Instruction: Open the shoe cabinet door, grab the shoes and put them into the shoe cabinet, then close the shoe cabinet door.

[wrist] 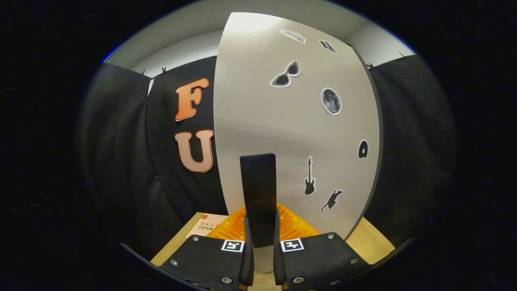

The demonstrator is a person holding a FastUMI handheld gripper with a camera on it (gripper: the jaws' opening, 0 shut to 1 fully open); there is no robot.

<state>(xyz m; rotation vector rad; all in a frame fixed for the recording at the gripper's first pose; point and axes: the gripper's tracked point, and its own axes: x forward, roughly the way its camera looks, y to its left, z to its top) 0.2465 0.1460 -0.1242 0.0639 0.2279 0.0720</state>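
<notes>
Gripper (260,242) clenched on the one dark upright handle (258,190) of the shoe cabinet door (282,133), both fingers pressing its sides. Door is a single pale panel standing just ahead of the fingers, carrying seven stickers: sunglasses (285,74), moon (331,101), guitar (309,178), cat, disc, two small ones up top. One orange ribbed item (297,226) behind handle, one book (204,228) beside it, both on wooden table (373,240).
</notes>
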